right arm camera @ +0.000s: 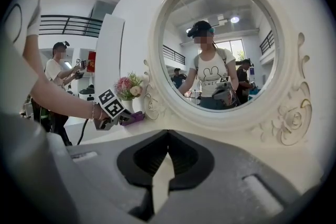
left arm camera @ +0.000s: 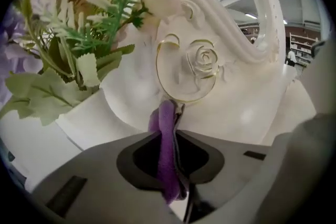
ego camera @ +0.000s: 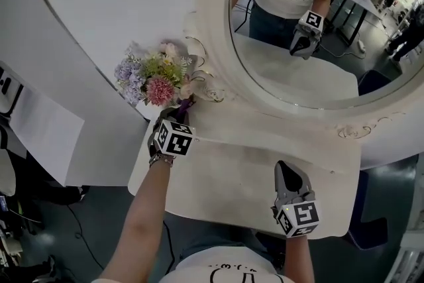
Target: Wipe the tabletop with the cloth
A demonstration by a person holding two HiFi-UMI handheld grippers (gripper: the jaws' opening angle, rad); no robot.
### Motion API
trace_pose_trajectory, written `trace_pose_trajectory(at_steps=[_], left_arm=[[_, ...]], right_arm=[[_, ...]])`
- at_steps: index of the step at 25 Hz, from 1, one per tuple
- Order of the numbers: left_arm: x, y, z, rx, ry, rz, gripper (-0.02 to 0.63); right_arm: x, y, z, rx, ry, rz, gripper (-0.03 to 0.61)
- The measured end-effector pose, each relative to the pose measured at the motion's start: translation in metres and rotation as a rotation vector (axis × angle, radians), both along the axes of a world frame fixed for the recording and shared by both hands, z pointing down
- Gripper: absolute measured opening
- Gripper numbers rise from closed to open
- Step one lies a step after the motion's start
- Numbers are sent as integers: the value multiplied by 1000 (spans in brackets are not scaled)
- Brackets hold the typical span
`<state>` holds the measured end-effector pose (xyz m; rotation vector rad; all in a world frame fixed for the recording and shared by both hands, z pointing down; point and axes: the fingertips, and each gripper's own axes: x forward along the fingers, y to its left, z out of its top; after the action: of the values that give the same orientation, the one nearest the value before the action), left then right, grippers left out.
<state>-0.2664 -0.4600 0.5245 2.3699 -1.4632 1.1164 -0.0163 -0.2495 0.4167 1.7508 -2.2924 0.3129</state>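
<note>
A purple cloth is pinched in my left gripper at the back left of the white tabletop, right under the flower bunch. In the left gripper view the cloth hangs as a folded strip between the jaws, just in front of the mirror frame's rose ornament. My right gripper is shut on nothing and hovers over the table's front right. The right gripper view shows the left gripper with the cloth across the table.
A large round mirror in an ornate white frame stands along the table's back edge and reflects the person. The flowers stand in a white vase at the back left corner. White wall panels stand to the left, floor lies beyond the table's edges.
</note>
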Motion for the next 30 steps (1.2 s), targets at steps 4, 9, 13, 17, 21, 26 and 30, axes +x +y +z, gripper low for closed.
trace_pose_trajectory(at_steps=[4,9,13,17,21,26,30], left_arm=[[0,0,0,-52,67,-22,64],[0,-1,0,-76,88,-47,64],[1,0,0,-71,82,-67,63],[4,2,-2,-72,81,-89,63],[10,6,-1,-77,97,-121,63],[26,17,-3,-93,120,-157,63],[45,27,-3,-98,119,-168,63]], right_arm=[[-5,3,2,-7,0,18,0],[-14,7,5,-13,2,7,0],[-10,13,3,-1,-3,7,0],[7,22,1,5,-13,24,0],[23,32,4,-1,-16,15,0],[50,46,4,-5,-9,-7,0],[77,50,3,8,-3,-2,0]])
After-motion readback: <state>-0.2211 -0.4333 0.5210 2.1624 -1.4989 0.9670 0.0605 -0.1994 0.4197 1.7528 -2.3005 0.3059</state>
